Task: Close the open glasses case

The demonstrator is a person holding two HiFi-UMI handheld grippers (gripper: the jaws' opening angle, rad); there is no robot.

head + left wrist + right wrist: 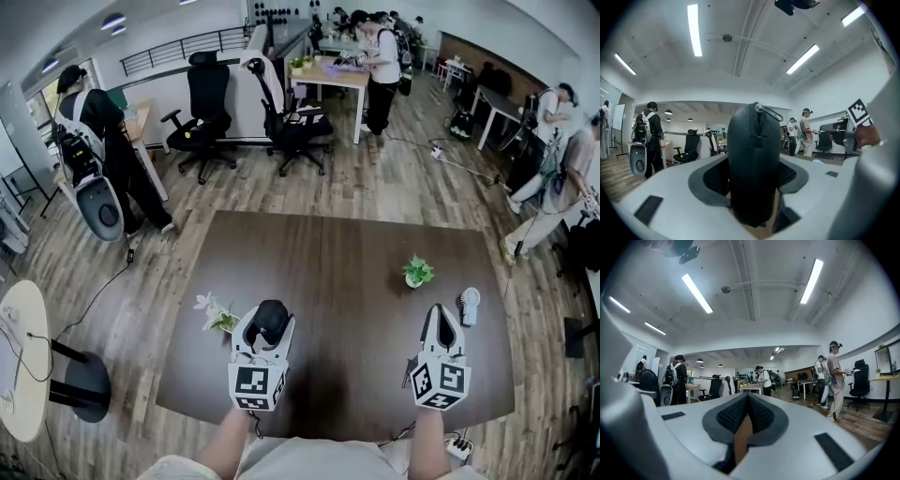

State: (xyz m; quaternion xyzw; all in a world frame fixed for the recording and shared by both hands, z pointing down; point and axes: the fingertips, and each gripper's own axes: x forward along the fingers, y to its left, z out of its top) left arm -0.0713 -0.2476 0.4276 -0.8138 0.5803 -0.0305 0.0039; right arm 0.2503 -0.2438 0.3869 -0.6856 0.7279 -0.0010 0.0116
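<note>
The black zippered glasses case (273, 323) is held above the near left part of the dark table (337, 253), between the jaws of my left gripper (271, 311). In the left gripper view the case (754, 159) stands upright with its zipper seam facing the camera and the pull tab at the top. The mesh pads (714, 177) press on both of its sides, and the case looks closed along that seam. My right gripper (443, 321) hovers over the near right of the table. Its jaws (746, 416) are shut together with nothing between them.
On the table stand a small potted plant (417, 272), a white flower sprig (215, 313) next to the left gripper, and a small white fan-like object (470, 306) beside the right gripper. Office chairs (208, 117), desks and several people fill the room beyond the table.
</note>
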